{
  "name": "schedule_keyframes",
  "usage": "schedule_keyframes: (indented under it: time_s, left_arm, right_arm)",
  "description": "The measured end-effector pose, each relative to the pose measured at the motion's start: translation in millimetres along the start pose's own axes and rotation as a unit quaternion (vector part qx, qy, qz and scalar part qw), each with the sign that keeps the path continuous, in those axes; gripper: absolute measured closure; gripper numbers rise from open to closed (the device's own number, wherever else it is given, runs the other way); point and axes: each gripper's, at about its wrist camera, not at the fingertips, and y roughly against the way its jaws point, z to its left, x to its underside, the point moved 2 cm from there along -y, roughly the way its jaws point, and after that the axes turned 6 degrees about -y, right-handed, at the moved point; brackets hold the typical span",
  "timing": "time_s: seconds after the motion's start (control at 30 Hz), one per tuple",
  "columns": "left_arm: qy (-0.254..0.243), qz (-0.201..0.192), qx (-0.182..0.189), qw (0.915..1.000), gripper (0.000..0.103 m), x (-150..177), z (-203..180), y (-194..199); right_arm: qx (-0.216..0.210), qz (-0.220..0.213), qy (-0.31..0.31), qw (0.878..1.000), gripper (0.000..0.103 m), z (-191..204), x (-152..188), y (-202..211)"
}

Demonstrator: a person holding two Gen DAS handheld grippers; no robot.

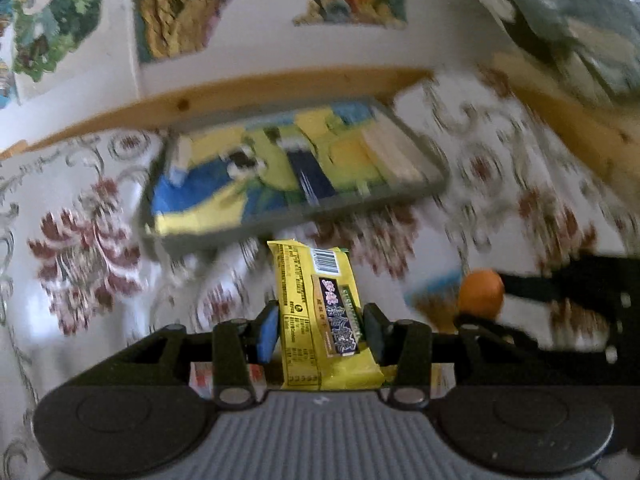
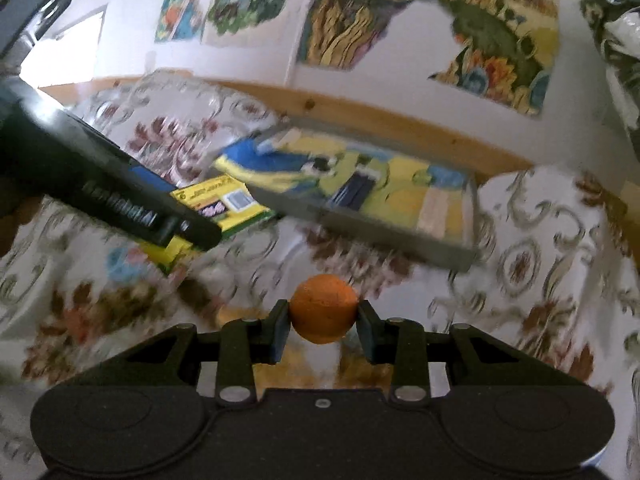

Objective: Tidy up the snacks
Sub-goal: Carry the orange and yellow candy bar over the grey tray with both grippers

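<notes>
My left gripper point(image 1: 320, 328) is shut on a yellow snack packet point(image 1: 320, 312) with a barcode and a dark label, held above the floral tablecloth. The same yellow snack packet point(image 2: 216, 208) shows at the left of the right wrist view, under the left gripper's fingers point(image 2: 152, 208). My right gripper point(image 2: 323, 322) is shut on a small orange ball-shaped snack point(image 2: 323, 308); that orange snack point(image 1: 480, 294) appears at the right of the left wrist view, between the right gripper's fingers point(image 1: 532, 288). Ahead lies a grey tray point(image 1: 432, 184) point(image 2: 380, 232) filled with yellow and blue packets.
A floral tablecloth point(image 1: 84, 248) point(image 2: 540, 280) covers the table. A wooden rail point(image 1: 240, 96) point(image 2: 380, 116) runs behind the tray, below a white wall with colourful pictures point(image 1: 180, 12). A small white and red packet point(image 1: 200, 380) lies under the left gripper.
</notes>
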Motion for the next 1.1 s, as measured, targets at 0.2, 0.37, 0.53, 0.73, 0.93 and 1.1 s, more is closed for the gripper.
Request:
schedule_keyframes:
  time_s: [0.2,0.37,0.53,0.73,0.93,1.1]
  left_arm:
    - [0.04,-0.044,-0.039,0.9975,0.055,-45,20,-27]
    - [0.08,-0.077,-0.062,0.9919,0.055,-69,35,-51]
    - [0.101,-0.095,-0.078,0.9873,0.055,-84,41,-82]
    - [0.113,-0.083,-0.074,0.9872,0.055,-88,43,-119]
    - [0.133,-0.051,-0.071,0.9873,0.055,-83,47,-150]
    - [0.14,-0.034,-0.074,0.9869,0.055,-77,51,-161]
  right_arm:
    - [0.017,-0.057,-0.028,0.998,0.066,-22,-35,-33]
    - [0.027,-0.102,-0.036,0.994,0.065,-36,-65,-66]
    - [0.035,-0.104,-0.077,0.991,0.065,-55,-79,-103]
    - [0.042,-0.096,-0.106,0.989,0.065,-71,-76,-138]
    - [0.047,-0.075,-0.114,0.99,0.065,-74,-66,-160]
    - [0.053,-0.072,-0.094,0.992,0.065,-67,-60,-169]
